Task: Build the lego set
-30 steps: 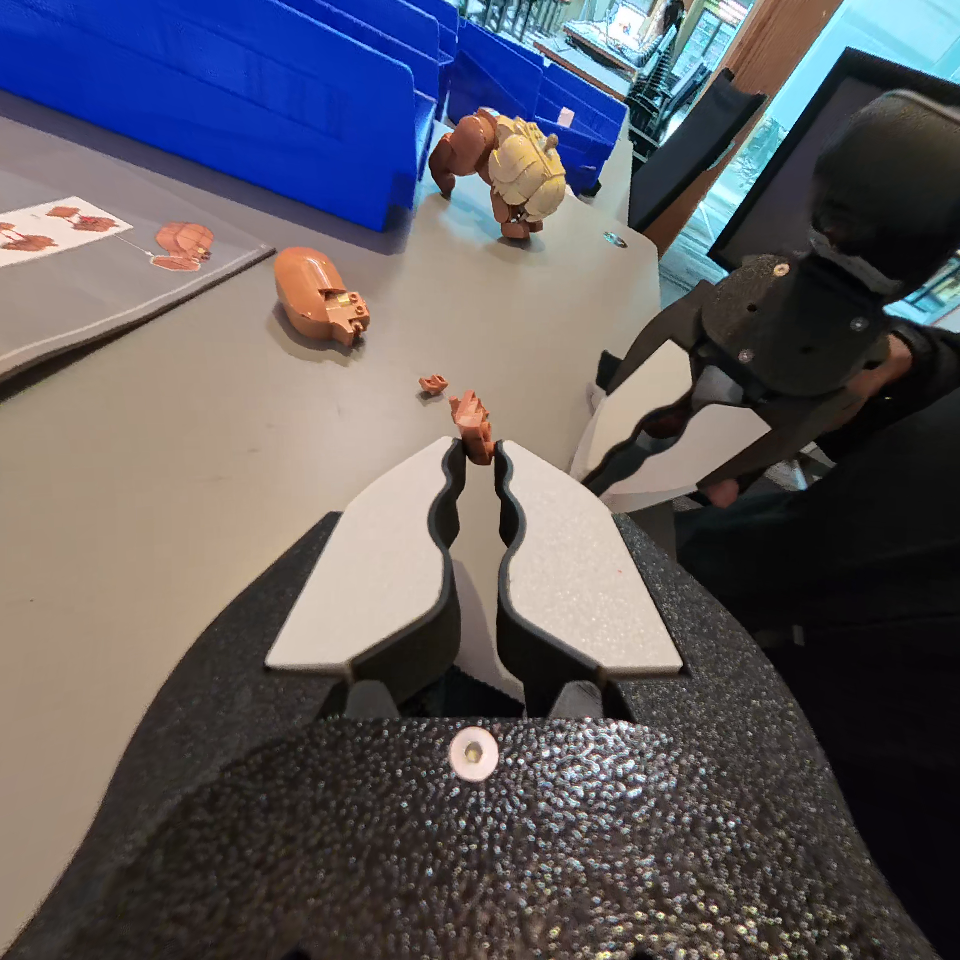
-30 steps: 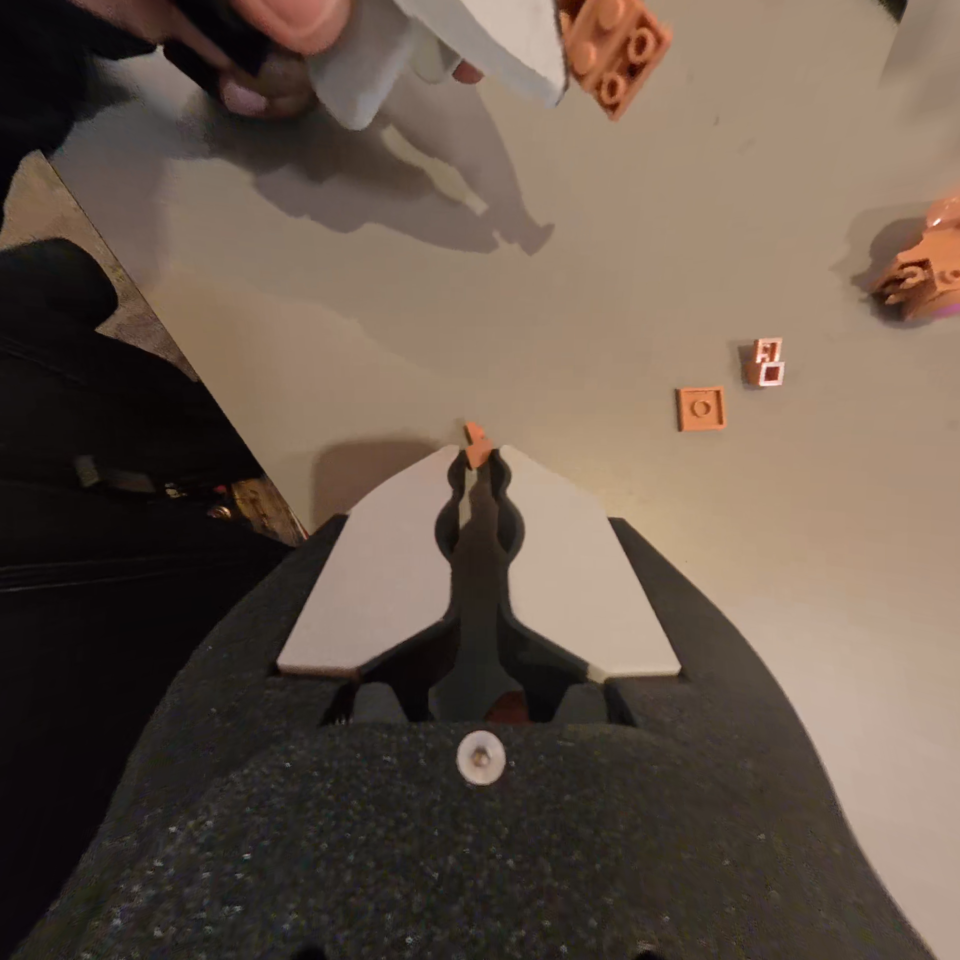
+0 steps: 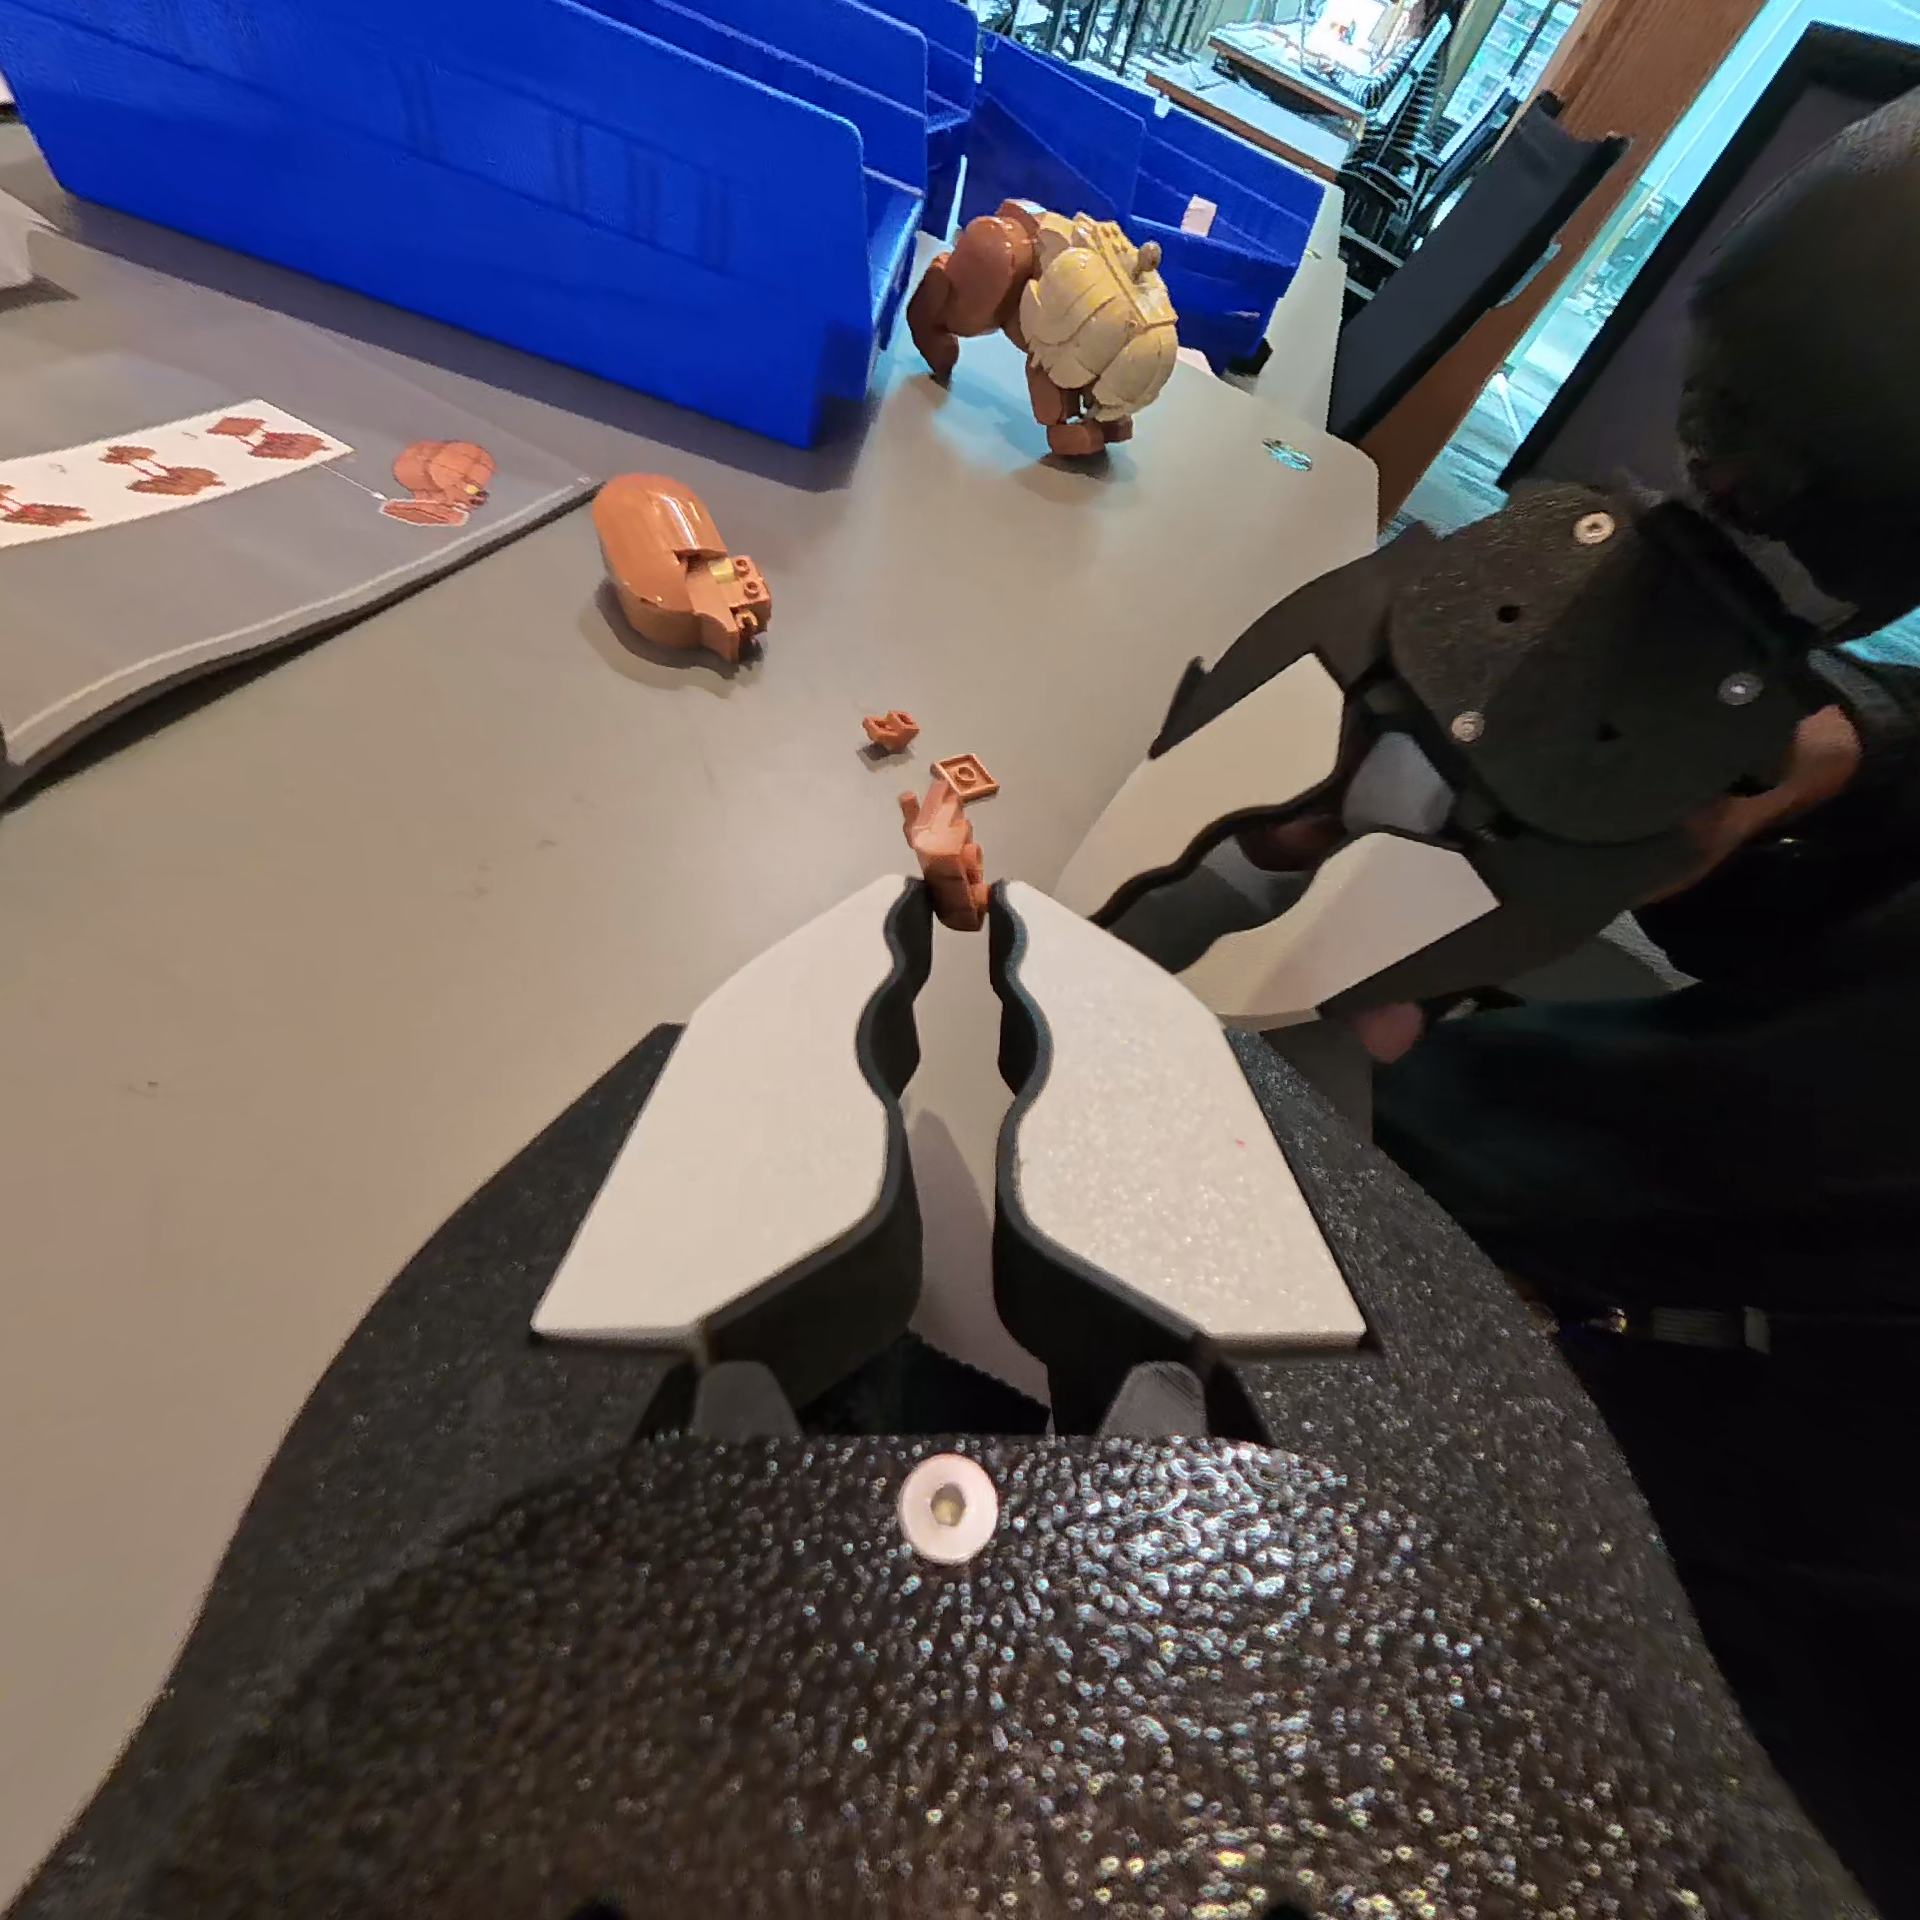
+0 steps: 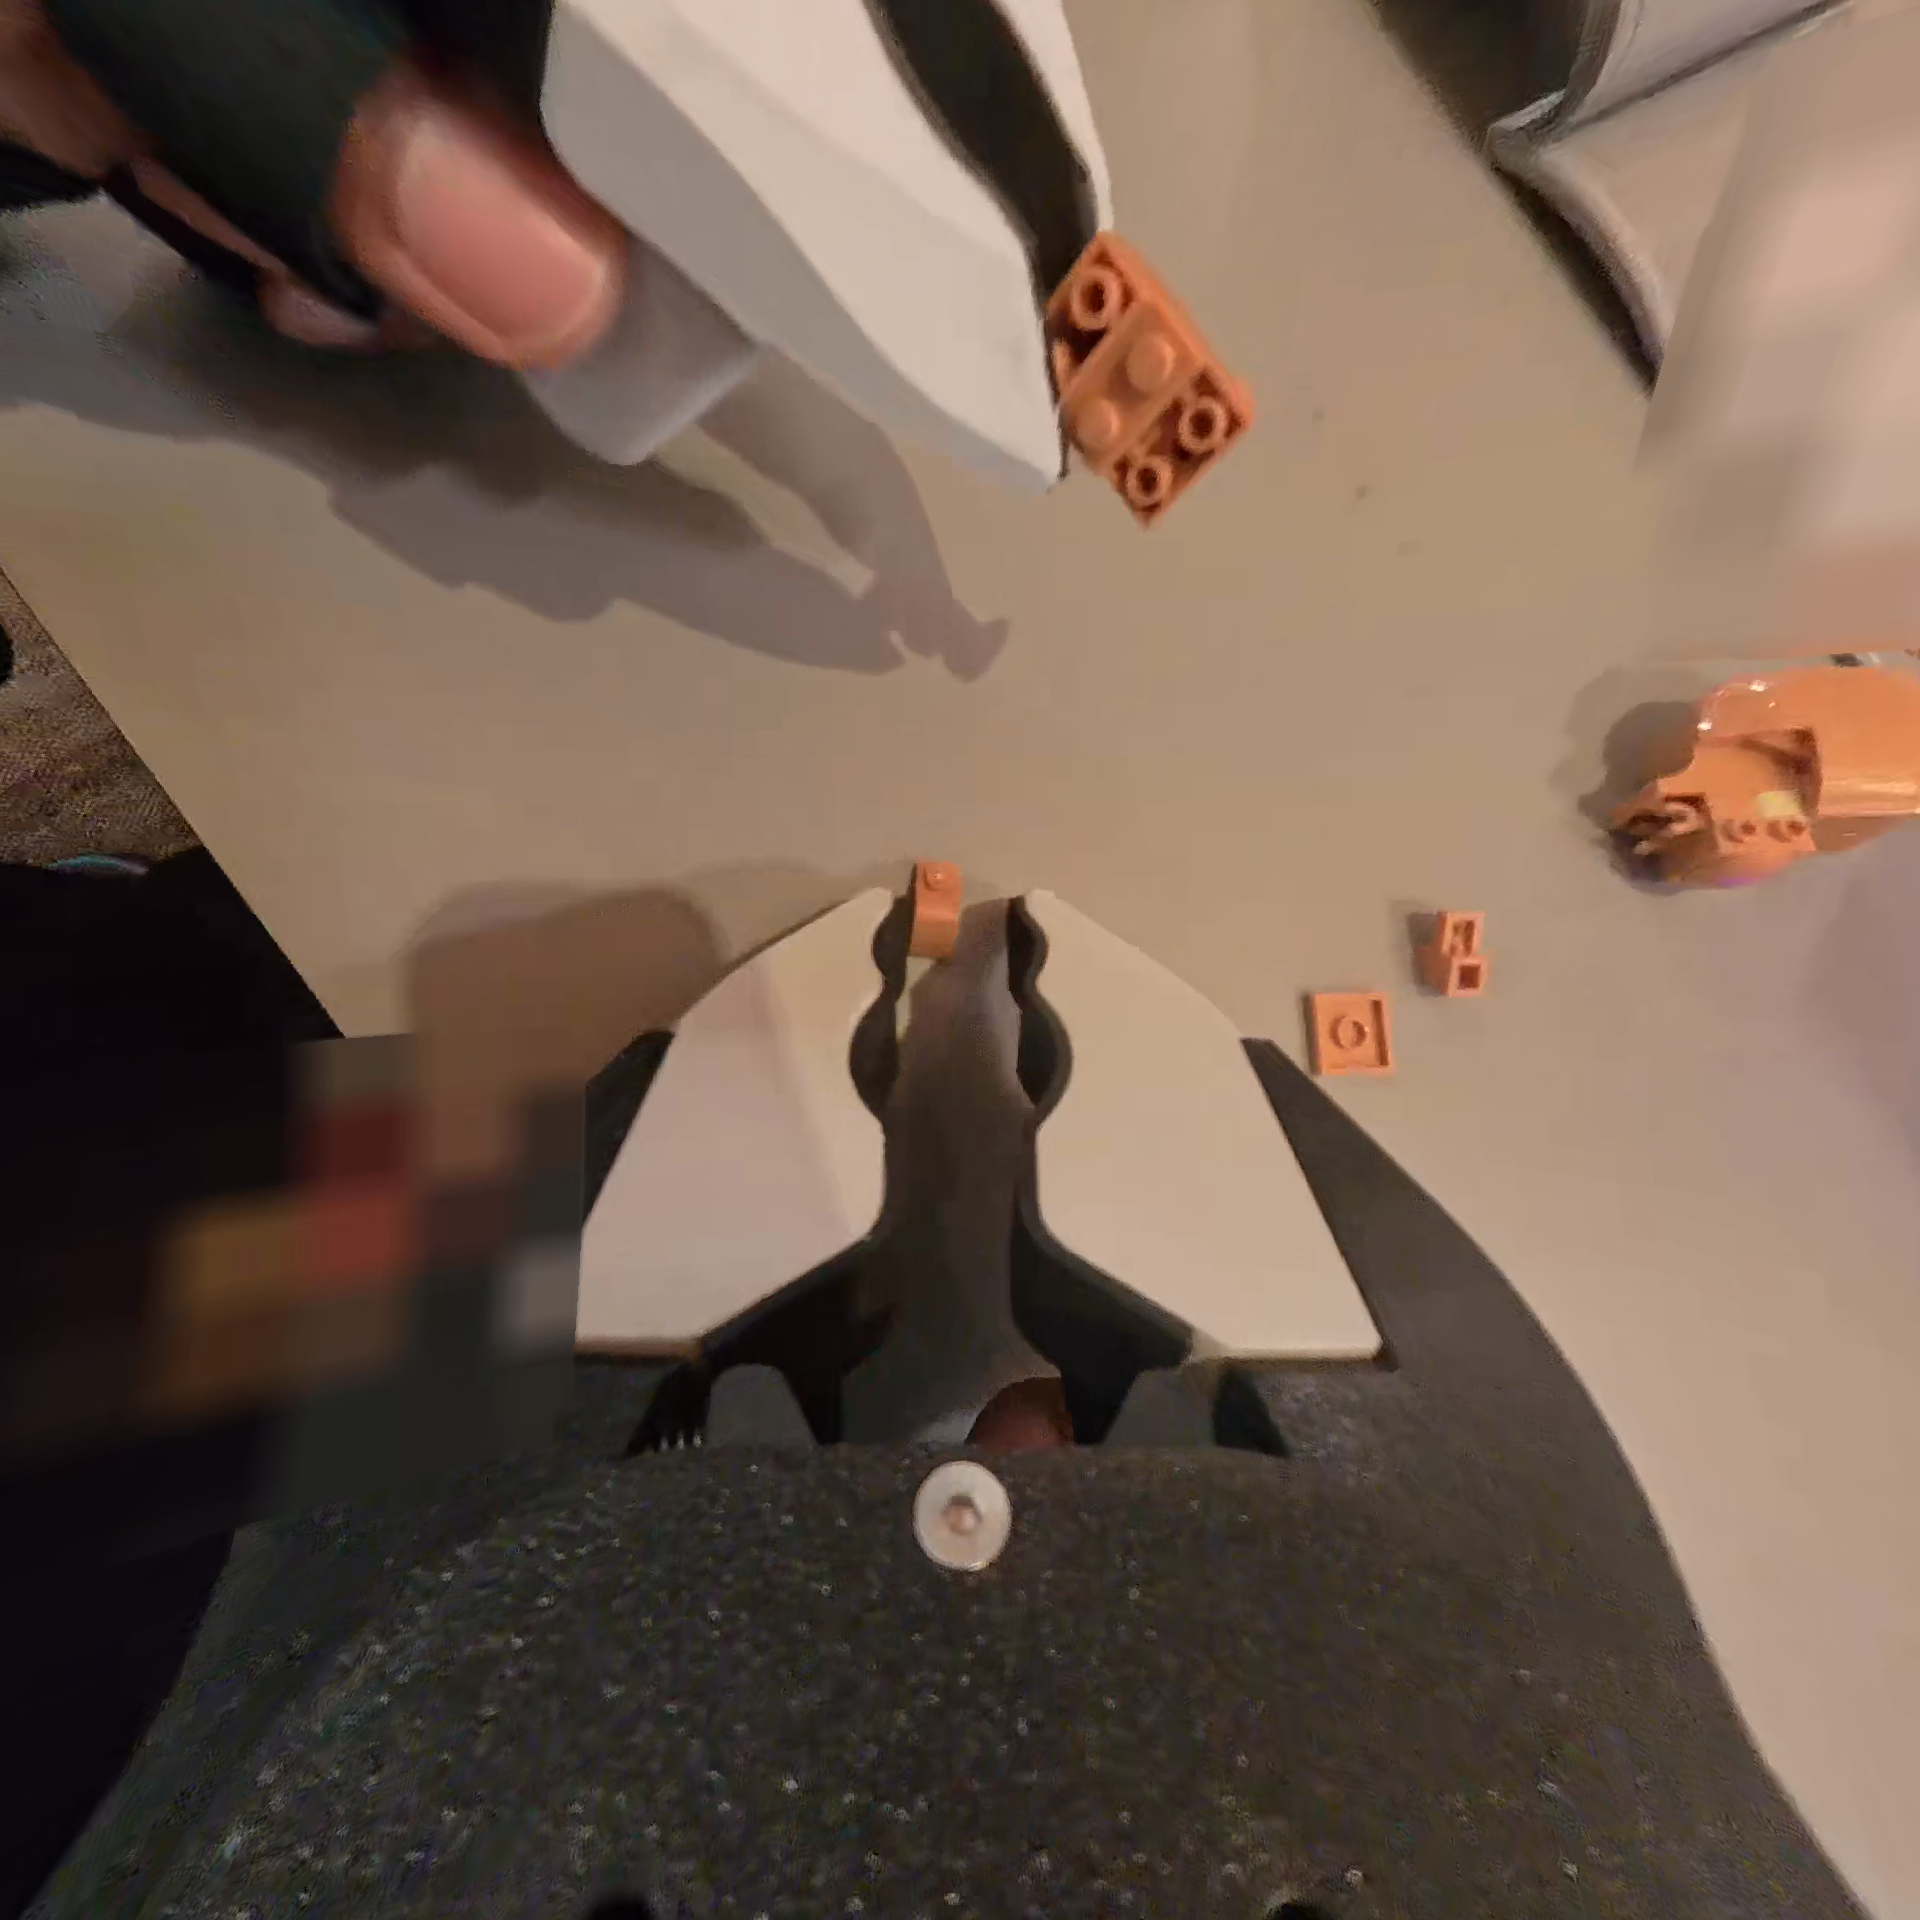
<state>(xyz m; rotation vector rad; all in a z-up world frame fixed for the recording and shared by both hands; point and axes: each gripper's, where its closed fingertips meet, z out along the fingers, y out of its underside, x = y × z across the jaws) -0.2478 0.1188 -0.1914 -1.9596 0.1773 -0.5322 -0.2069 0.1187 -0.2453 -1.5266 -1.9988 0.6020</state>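
Lego set first: the tan-and-brown built figure (image 3: 1060, 322) stands far back on my grey surface (image 3: 312, 935). My left hand-held gripper (image 3: 954, 896) pinches a studded brown sub-assembly (image 4: 1148, 379). My right hand-held gripper (image 4: 961, 909), jaws parted, carries a tiny orange clip piece (image 4: 933, 909); I'd align studs squarely before pressing.

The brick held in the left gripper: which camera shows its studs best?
The right wrist view: the brick faces it, studs plainly showing. In the left wrist view the same brick is seen edge-on, pinched at the left gripper fingertips, with no studs clear.
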